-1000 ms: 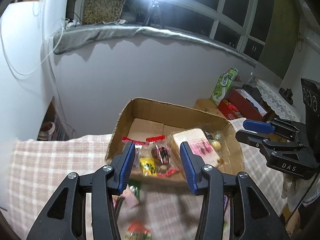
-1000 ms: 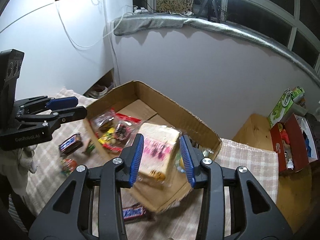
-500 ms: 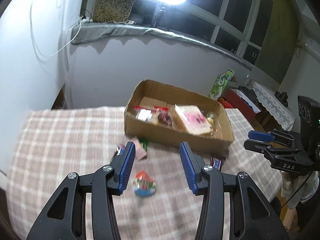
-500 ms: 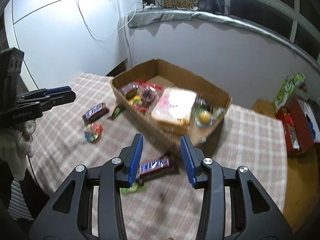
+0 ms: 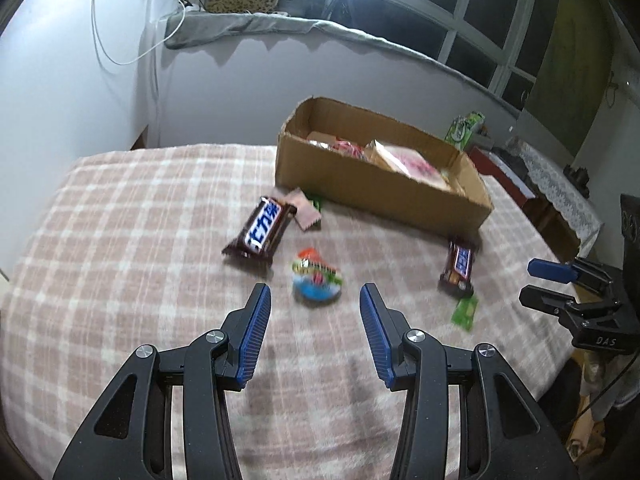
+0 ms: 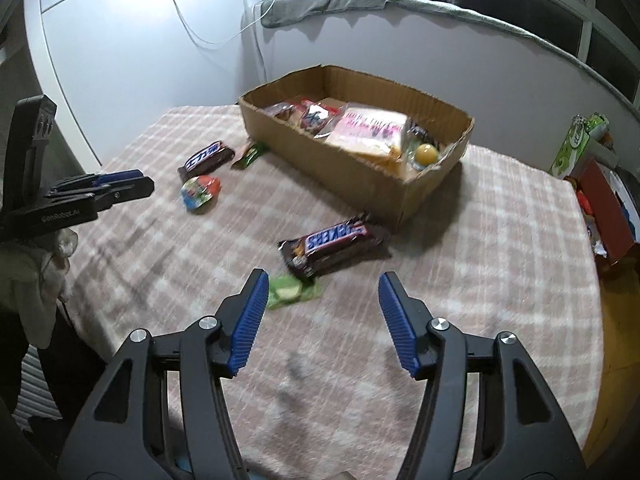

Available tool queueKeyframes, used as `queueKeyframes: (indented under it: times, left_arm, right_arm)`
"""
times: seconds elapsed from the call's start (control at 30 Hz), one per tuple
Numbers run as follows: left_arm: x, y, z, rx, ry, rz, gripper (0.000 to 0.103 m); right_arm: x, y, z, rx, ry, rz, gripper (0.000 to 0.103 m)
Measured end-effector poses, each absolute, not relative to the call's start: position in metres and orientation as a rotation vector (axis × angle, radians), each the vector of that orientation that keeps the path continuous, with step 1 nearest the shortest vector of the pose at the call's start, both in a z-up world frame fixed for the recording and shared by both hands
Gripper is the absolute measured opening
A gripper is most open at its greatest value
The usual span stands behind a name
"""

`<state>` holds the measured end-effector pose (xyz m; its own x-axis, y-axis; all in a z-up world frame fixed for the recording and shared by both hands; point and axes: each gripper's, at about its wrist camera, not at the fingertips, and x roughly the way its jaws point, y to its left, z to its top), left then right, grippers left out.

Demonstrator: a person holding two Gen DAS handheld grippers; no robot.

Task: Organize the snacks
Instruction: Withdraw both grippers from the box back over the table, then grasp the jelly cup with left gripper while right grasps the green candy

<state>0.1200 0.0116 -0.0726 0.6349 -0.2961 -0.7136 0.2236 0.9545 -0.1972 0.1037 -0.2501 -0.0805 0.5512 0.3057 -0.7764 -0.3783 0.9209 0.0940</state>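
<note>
While several snacks are already gathered in the box [image 6: 362, 168], five are left outside it on the checked cloth [image 5: 132, 216]. Both grippers are held wide and empty, presumably in readiness for a pick. The left gripper [image 5: 312, 322] is aimed at the round packet [image 5: 316, 280], well in front of the box; a bar [image 5: 262, 232] lies nearer the box. The right gripper [image 6: 320, 310] is aimed at the Snickers [image 6: 334, 246] just beside the box's corner, a green sachet [image 6: 290, 290] touching its near end.
</note>
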Motion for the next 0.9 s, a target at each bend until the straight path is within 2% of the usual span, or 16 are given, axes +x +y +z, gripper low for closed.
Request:
queueKeyframes:
  times: [0.03, 0.1, 0.9]
  left_arm:
    - [0.118, 0.011, -0.074, -0.09, 0.832, -0.296, 0.045]
    - [0.115, 0.01, -0.076, -0.088, 0.835, -0.296, 0.045]
    - [0.117, 0.005, -0.092, -0.08, 0.857, -0.316, 0.045]
  right_arm:
    - [0.102, -0.248, -0.083, -0.091, 0.903, 0.404, 0.061]
    - [0.1, -0.245, -0.086, -0.1, 0.902, 0.4, 0.07]
    - [0.104, -0.23, -0.108, -0.097, 0.923, 0.384, 0.07]
